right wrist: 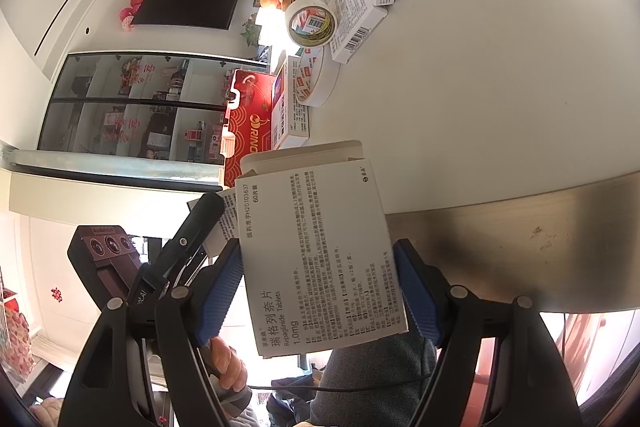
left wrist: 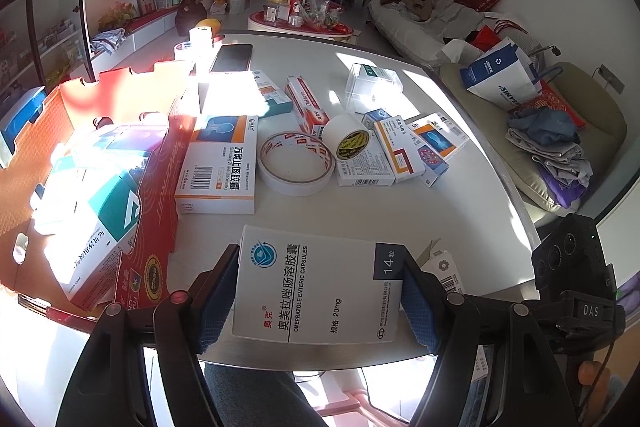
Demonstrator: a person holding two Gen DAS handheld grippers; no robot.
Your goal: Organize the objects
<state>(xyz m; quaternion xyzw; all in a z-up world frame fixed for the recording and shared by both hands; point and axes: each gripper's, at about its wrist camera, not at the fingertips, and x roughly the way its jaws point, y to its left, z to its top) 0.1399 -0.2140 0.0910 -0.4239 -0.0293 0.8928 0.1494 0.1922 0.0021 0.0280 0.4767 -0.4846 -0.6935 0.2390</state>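
White omeprazole box, navy corner panel

White omeprazole box, blue-padded tongs, red carton

White table with metal edge band — loaded with medicine boxes. Orange-striped box at 9 o'clock, two tape rolls at centre, dark phone at 11 o'clock, clear plastic case at 1 o'clock.

Sunlit boxes inside red carton, labels washed out, unreadable.
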